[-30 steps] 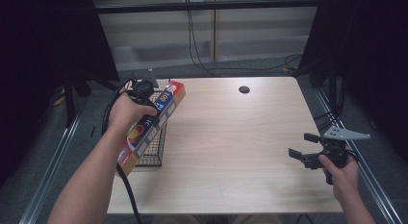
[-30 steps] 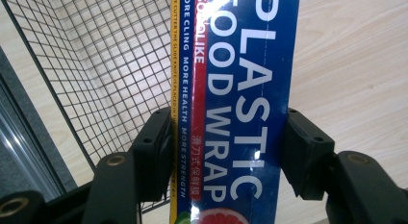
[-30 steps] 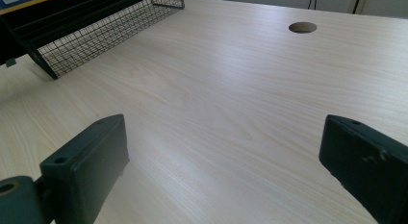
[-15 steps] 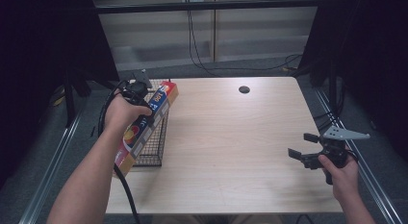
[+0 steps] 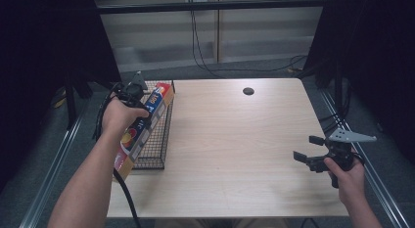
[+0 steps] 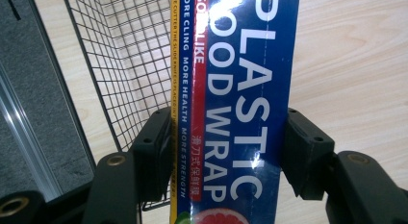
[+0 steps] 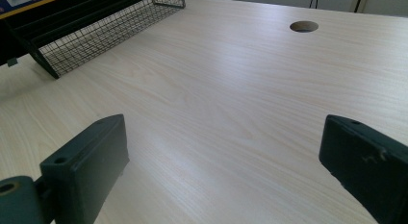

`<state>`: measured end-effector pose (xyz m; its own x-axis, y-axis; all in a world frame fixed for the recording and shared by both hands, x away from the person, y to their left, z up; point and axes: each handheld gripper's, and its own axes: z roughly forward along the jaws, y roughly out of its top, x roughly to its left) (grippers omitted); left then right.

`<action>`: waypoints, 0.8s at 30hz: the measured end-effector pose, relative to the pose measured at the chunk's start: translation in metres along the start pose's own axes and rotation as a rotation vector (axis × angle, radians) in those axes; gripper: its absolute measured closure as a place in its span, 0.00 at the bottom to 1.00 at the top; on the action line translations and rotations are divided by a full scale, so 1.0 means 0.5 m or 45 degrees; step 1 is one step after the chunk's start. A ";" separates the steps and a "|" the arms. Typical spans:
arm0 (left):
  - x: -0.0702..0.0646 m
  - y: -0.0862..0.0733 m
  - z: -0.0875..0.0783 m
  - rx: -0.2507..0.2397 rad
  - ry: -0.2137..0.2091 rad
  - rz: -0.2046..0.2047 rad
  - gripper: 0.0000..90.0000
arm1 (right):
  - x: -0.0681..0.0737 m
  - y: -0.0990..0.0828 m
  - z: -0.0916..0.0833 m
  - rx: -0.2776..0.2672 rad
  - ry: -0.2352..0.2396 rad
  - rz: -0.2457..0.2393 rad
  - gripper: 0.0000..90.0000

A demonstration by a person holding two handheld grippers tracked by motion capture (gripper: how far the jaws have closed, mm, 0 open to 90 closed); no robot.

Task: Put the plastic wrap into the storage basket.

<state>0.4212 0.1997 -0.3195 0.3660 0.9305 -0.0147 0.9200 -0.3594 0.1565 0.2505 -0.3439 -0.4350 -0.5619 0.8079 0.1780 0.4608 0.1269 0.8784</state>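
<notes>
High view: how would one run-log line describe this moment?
left gripper: shut on blue plastic-wrap box | box: over black wire basket | right gripper: open, holding nothing | wooden table

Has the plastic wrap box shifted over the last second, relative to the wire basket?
Yes. The plastic wrap box, held in the left tongs, has slid toward the table's left edge, now overhanging the wire basket on that side.

A round hole is showing in the table at upper centre. Cables are hanging at the top, trailing across the grey floor.
</notes>
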 end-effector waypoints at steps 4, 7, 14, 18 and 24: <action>0.008 -0.002 0.001 -0.009 0.001 -0.019 0.48 | 0.001 0.001 0.000 0.002 0.007 0.005 0.03; 0.013 -0.004 0.004 -0.006 0.006 -0.052 0.48 | 0.001 0.001 0.000 0.001 0.006 0.006 0.03; 0.031 -0.009 0.010 0.005 0.021 -0.089 0.48 | 0.001 0.000 0.000 0.001 0.001 0.004 0.03; 0.040 -0.011 0.016 0.000 0.029 -0.120 0.48 | 0.001 0.000 0.000 0.000 0.000 0.004 0.03; 0.047 -0.014 0.024 0.002 0.029 -0.171 0.48 | 0.000 0.000 -0.001 0.001 -0.002 0.004 0.03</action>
<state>0.4248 0.2232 -0.3328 0.2364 0.9716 -0.0128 0.9606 -0.2317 0.1534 0.2500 -0.3441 -0.4348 -0.5594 0.8090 0.1805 0.4632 0.1245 0.8775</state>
